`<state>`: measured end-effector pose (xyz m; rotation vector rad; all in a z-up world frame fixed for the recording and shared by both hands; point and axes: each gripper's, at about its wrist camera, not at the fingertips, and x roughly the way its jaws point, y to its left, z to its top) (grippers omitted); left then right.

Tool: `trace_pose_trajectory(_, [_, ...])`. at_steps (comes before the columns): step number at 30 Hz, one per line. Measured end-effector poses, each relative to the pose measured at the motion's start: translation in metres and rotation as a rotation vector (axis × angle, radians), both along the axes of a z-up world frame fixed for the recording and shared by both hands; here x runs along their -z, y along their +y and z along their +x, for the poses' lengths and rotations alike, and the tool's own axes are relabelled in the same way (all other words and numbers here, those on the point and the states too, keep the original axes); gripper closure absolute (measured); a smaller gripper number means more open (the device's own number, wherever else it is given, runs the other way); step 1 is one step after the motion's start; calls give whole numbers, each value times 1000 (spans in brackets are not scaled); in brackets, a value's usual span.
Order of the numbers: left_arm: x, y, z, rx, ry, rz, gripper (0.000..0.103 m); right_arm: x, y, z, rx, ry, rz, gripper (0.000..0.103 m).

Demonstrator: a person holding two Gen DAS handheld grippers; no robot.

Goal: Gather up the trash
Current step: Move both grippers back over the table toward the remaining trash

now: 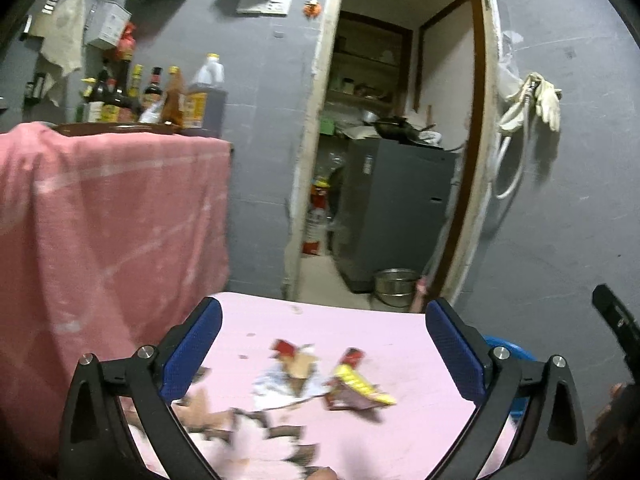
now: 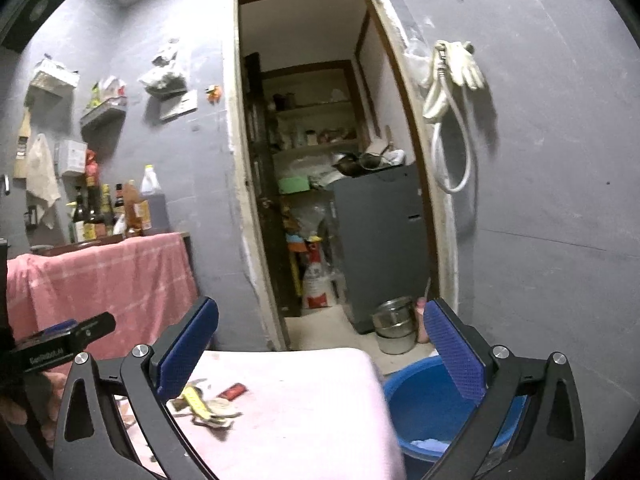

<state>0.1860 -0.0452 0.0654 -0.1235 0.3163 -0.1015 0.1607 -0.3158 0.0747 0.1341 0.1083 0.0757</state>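
Note:
Scraps of trash lie on a pink table (image 1: pixel 420 432): a yellow and red wrapper (image 1: pixel 360 384), a red and brown scrap (image 1: pixel 294 358), and torn brown paper (image 1: pixel 224 420). My left gripper (image 1: pixel 324 348) is open and empty above the table, with the trash between its fingers in view. My right gripper (image 2: pixel 320 352) is open and empty over the table's far right side (image 2: pixel 304 412). In the right wrist view the yellow wrapper (image 2: pixel 198 400) and a small red scrap (image 2: pixel 232 391) lie left of centre. A blue basin (image 2: pixel 424 408) stands on the floor right of the table.
A pink cloth (image 1: pixel 112 216) covers a counter at left with several sauce bottles (image 1: pixel 160 96) on it. A doorway (image 2: pixel 332 184) ahead opens on a storeroom with a grey cabinet (image 2: pixel 380 244). Steel pots (image 2: pixel 394 326) stand on the floor by the doorway. Gloves (image 2: pixel 460 64) hang on the wall.

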Motion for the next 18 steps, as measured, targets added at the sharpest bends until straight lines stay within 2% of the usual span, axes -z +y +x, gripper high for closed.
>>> trace_pose_trajectory(4, [11,26,-3,-49,15,17,3,4,23,7,-39,2,-22,0])
trace_pose_trajectory(9, [31,51,4,-73,78,17,2,18,48,20,-85,47,-52,0])
trace_pose_trajectory(18, [64,76,25,-50,214,6,2,46,78,53,-181,167,-64,0])
